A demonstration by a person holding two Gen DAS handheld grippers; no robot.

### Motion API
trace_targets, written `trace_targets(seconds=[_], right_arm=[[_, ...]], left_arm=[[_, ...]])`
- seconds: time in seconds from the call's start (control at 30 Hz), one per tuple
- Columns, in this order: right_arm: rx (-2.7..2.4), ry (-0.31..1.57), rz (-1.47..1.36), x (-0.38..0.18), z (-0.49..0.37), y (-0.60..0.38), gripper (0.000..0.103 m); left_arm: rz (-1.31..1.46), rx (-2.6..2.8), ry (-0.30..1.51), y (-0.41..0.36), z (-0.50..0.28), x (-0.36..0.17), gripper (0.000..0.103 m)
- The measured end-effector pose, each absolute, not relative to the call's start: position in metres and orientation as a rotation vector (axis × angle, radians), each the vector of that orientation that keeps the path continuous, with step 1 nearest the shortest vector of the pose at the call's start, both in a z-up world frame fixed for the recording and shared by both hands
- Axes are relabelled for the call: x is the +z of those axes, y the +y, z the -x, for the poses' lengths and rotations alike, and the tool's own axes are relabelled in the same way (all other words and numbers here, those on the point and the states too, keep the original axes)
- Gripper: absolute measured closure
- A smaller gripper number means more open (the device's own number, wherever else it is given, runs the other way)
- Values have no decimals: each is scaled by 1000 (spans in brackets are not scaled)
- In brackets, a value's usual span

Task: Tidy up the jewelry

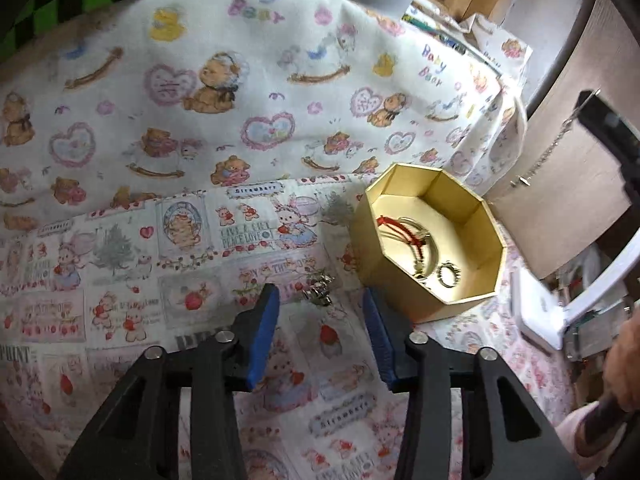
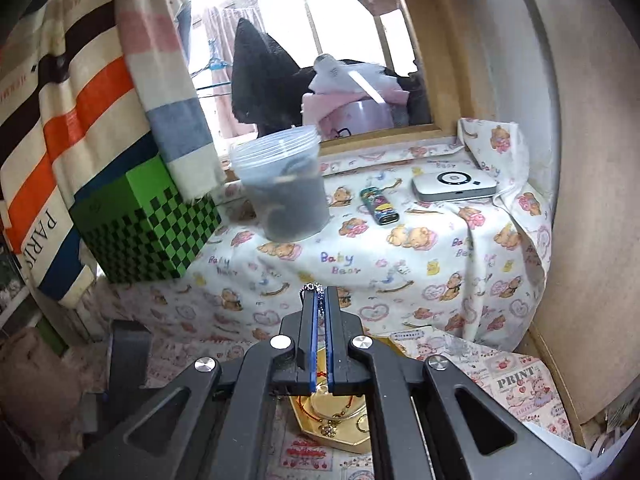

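Observation:
A gold octagonal box (image 1: 460, 216) stands open on the printed cloth, holding a red cord bracelet (image 1: 400, 232) and rings (image 1: 448, 274). My left gripper (image 1: 322, 292) is open just left of the box, and a small silver jewelry piece (image 1: 319, 290) lies on the cloth between its fingertips. My right gripper (image 2: 319, 294) is shut on a silver chain (image 2: 320, 300) and holds it above the box (image 2: 340, 436). The chain (image 1: 552, 148) hangs from it in the left wrist view.
A green checkered box (image 2: 144, 224), a clear plastic cup (image 2: 284, 188), a lighter (image 2: 380, 206) and a white device (image 2: 454, 186) sit on the raised bear-print surface. A wooden panel (image 1: 568, 184) stands right of the box.

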State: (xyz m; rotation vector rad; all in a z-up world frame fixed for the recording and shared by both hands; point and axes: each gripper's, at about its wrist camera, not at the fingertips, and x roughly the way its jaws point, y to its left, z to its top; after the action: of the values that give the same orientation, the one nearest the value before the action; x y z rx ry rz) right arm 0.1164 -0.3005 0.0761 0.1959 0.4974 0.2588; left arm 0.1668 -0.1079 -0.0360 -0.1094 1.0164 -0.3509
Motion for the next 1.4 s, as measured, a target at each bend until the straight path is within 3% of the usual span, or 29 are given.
trace_targets(seconds=[0.23, 0.53, 0.97, 1.4], right_arm=[[267, 517, -188, 73, -120, -297, 100], [259, 532, -191, 71, -122, -299, 100], [234, 529, -227, 79, -120, -315, 100], [177, 783, -256, 23, -169, -323, 100]], left_arm=[[127, -307, 1040, -114, -178, -49, 88], [123, -292, 996, -105, -164, -33, 89], [94, -381, 832, -116, -144, 51, 88], [74, -442, 946, -162, -176, -1, 88]])
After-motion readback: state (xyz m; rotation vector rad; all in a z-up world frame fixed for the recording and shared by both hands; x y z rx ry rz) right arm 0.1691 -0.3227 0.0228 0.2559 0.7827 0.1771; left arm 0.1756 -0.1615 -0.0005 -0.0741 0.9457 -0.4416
